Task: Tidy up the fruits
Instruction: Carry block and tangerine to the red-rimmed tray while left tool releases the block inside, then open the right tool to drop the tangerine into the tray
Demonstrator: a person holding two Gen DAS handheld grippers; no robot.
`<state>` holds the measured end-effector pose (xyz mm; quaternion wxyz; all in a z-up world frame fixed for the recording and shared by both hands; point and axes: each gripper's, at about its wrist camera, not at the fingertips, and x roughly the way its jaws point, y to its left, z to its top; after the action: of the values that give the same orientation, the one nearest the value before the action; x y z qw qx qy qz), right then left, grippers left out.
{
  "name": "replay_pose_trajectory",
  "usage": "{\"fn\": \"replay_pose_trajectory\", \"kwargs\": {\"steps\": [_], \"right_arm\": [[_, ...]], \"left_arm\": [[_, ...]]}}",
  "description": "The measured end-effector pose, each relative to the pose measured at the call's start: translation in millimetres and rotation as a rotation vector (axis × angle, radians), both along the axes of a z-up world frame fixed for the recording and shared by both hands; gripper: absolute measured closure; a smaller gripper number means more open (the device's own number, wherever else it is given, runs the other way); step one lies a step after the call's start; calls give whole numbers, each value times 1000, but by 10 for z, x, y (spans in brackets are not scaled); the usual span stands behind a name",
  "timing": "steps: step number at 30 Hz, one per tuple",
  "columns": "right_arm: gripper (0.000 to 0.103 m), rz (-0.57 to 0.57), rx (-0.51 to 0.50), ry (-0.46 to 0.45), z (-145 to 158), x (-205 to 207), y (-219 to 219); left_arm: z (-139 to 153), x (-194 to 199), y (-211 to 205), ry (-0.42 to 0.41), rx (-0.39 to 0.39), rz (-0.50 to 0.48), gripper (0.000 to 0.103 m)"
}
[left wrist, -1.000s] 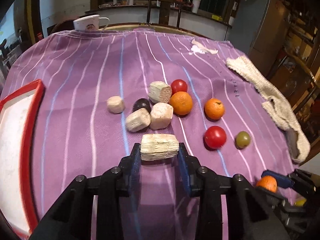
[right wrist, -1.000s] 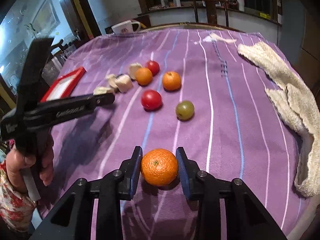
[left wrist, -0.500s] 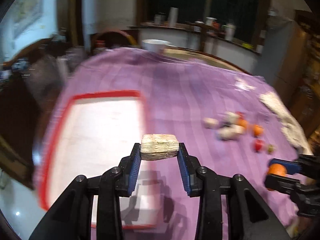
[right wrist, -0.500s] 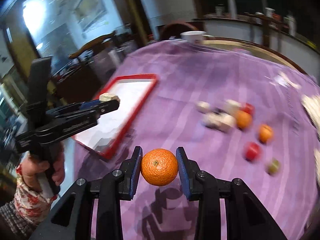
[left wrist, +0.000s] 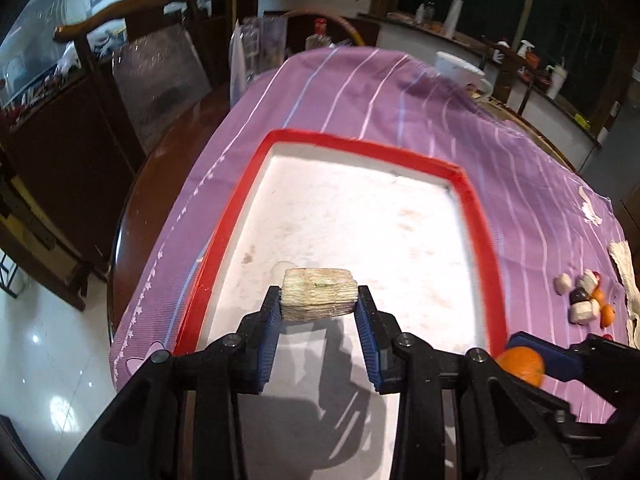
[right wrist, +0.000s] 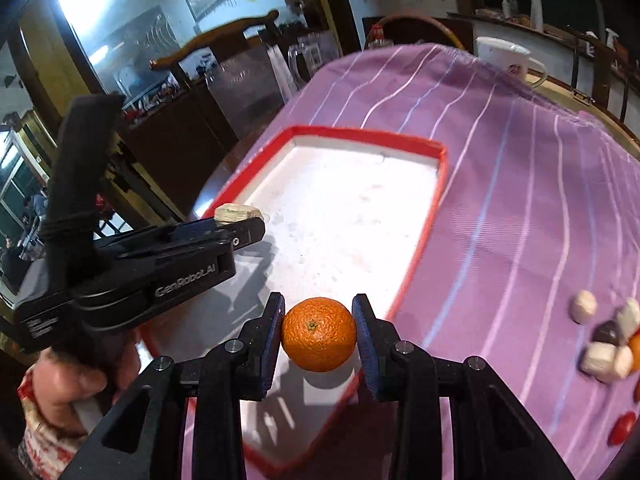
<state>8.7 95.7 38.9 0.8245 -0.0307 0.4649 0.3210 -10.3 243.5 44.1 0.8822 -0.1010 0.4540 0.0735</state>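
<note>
My left gripper (left wrist: 319, 300) is shut on a pale, fibrous cut chunk (left wrist: 319, 295) and holds it in the air over the white floor of the red-rimmed tray (left wrist: 478, 216). My right gripper (right wrist: 319, 334) is shut on an orange (right wrist: 319, 334) above the tray's near right rim (right wrist: 424, 224). In the right wrist view the left gripper (right wrist: 240, 222) shows at the left with its chunk (right wrist: 236, 213). In the left wrist view the orange (left wrist: 522, 365) shows at the lower right.
The other fruits and cut chunks (right wrist: 608, 344) lie in a cluster on the purple striped cloth (right wrist: 520, 200) to the right of the tray. A white mug (right wrist: 506, 56) stands at the far edge. A cream towel (left wrist: 624, 256) lies far right. A wooden chair (left wrist: 132, 60) stands left.
Both grippers have swung left from the fruit cluster to above the red-rimmed tray, each still holding its load. The cluster now sits far right in both views.
</note>
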Motion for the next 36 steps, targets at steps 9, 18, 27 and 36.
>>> {"fn": "replay_pose_trajectory", "kwargs": {"steps": [9,18,27,36], "right_arm": [[63,-6,-45,1,-194,88,183],[63,-17,-19,-23,-78,83,149],[63,2,141,77,-1,66,-72],[62,-68,596,429,246,-668,-1354]], "left_arm": [[-213,57,128,39,-72,29,62],[-117,-8,71,4,-106,35,42],[59,-186,54,-41,-107,50,37],[667,-706,-232,-209,-132,-9,37]]}}
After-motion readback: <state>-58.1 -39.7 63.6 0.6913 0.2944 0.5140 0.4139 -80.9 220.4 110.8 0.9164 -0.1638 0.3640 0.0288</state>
